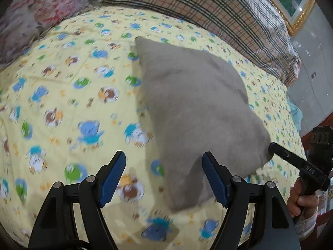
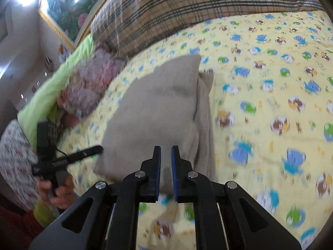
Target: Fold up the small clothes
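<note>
A bed fills both views, spread with a yellow sheet [image 1: 68,95] printed all over with small cartoon bears and ducks in blue, green and brown. On it lies the grey-beige garment [image 1: 193,108], folded into a rough triangle, with a second layer showing along its right edge in the right wrist view. Along the far side of the bed runs a plaid quilt [image 1: 208,10] in brown, dark and red lines, and at the far left sits a pink floral blanket [image 1: 37,14]. A gold-framed picture [image 1: 295,2] hangs on the pale wall beyond the quilt, and a lime-green cloth [image 2: 52,89] lies at the bed's edge. The left gripper [image 1: 164,177] hovers over the garment's near edge with its jaws wide apart and nothing between them. The right gripper [image 2: 166,166] has its jaws nearly together at the garment's near edge; whether cloth is pinched there cannot be told.
</note>
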Available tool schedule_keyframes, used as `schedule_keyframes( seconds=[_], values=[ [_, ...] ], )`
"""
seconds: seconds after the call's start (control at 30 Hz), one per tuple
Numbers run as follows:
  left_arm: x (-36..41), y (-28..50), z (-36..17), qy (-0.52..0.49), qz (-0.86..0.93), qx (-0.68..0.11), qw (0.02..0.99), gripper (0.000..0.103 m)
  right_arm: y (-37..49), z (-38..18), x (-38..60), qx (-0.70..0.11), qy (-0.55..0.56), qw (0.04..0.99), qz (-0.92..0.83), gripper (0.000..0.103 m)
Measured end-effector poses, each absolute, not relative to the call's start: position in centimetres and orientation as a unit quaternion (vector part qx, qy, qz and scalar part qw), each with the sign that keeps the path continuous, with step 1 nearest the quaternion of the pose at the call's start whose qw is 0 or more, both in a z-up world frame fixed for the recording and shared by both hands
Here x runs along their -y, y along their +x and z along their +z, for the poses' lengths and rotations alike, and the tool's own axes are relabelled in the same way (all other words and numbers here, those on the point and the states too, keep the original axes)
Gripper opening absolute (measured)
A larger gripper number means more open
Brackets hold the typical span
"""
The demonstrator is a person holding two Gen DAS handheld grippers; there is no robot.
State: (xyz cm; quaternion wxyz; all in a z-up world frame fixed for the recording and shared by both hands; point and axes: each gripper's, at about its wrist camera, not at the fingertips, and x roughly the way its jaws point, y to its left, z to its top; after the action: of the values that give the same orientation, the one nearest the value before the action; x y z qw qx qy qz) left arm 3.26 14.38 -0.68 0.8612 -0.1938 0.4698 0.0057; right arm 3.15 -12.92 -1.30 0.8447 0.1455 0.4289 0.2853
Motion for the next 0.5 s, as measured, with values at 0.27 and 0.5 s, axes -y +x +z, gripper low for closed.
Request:
schedule_keyframes(
  seconds=[0.27,0.5],
  values=[
    [-13.3,2.0,-2.8,-0.153,0.038,-0.477,0.865,0.078,3.2,-4.7,13.7,-0.450,0.131,0.850,0.241,0.010],
    [-12.7,1.4,-3.1,-0.133,0.059,-0.463,0.874,0.084,2.7,-5.4,14.0,-0.439,0.127,0.857,0.237,0.008]
  ],
)
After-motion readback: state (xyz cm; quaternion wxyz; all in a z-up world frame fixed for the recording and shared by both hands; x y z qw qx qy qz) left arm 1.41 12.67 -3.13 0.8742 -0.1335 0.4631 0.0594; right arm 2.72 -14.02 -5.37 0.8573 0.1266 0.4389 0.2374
